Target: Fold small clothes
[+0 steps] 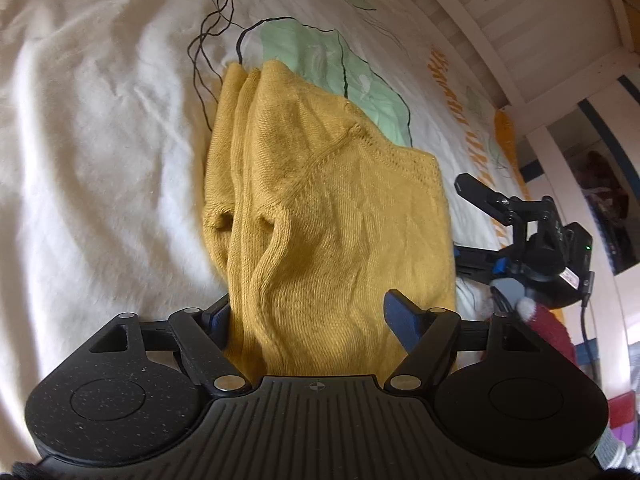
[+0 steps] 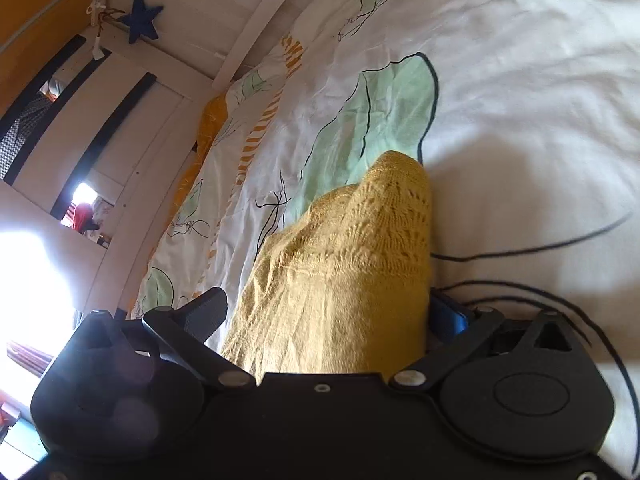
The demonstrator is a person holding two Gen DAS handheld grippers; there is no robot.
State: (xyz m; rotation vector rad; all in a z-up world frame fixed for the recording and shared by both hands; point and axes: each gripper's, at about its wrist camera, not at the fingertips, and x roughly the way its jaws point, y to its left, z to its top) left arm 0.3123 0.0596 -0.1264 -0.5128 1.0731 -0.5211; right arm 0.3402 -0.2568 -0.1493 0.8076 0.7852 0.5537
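A mustard-yellow knit garment [image 1: 320,200] lies folded on the white printed bed cover [image 1: 100,140]. My left gripper [image 1: 308,316] is open, its blue-padded fingers [image 1: 400,316] either side of the garment's near edge. The cloth runs between them without being pinched. My right gripper [image 2: 324,316] is open too, and the garment's lacy knit end [image 2: 360,248] lies between its fingers [image 2: 208,312]. The right gripper also shows in the left wrist view [image 1: 520,220], at the garment's right side.
A white slatted bed frame [image 1: 520,32] runs along the far side of the bed. A blue star [image 2: 142,20] hangs on it. The cover has green leaf prints [image 2: 384,112] and black lines. A bright window is at the left of the right wrist view.
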